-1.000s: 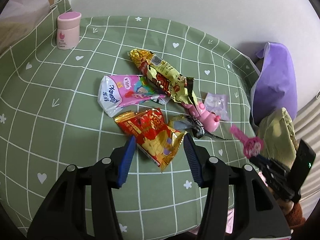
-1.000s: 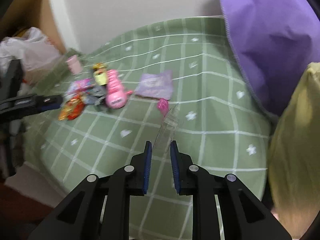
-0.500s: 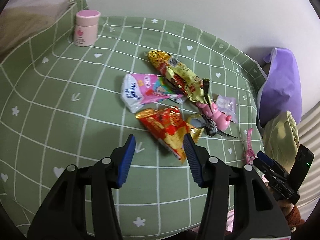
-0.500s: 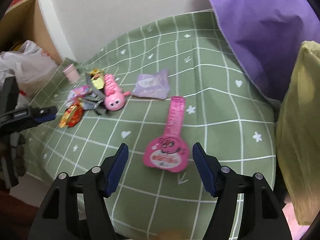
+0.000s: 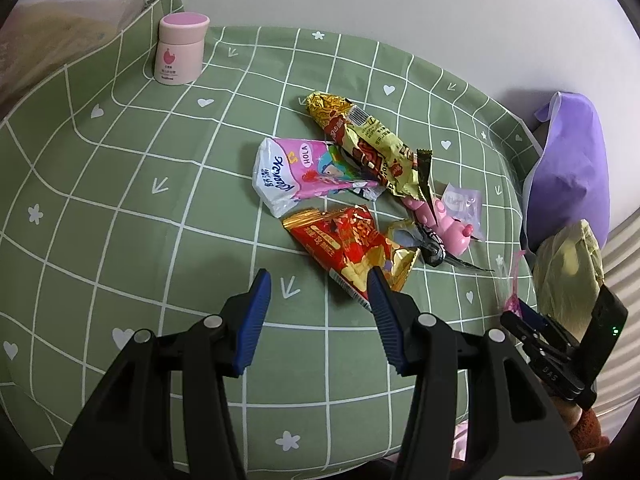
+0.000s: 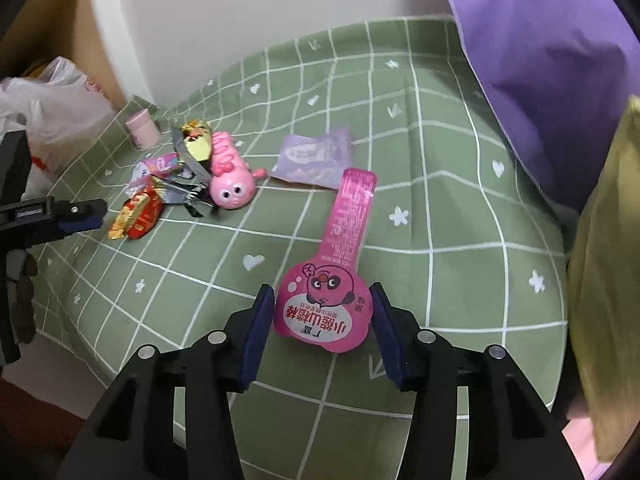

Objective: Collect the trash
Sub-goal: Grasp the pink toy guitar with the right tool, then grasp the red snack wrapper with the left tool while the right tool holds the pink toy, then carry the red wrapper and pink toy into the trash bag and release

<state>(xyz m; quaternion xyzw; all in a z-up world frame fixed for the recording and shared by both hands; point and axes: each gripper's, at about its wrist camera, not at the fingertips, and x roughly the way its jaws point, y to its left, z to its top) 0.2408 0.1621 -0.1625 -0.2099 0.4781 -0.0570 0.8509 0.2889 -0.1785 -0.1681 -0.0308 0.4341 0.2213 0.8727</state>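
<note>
On my left, my left claw (image 5: 318, 294) stands wide and empty over the green checked bedcover (image 5: 120, 208), its right pad just over the corner of the crinkled red and gold foil snack wrapper (image 5: 348, 246). Beyond lie the pink tissue pack (image 5: 304, 172) and the long gold wrapper (image 5: 368, 140). To the right, my right claw (image 6: 320, 320) is closing around the flat pink lollipop-shaped plastic wrapper (image 6: 336, 280); the pads appear not yet pressing. Risk, as I judge it: the thin film buckles or slides flat, and the pads pinch cloth instead
</note>
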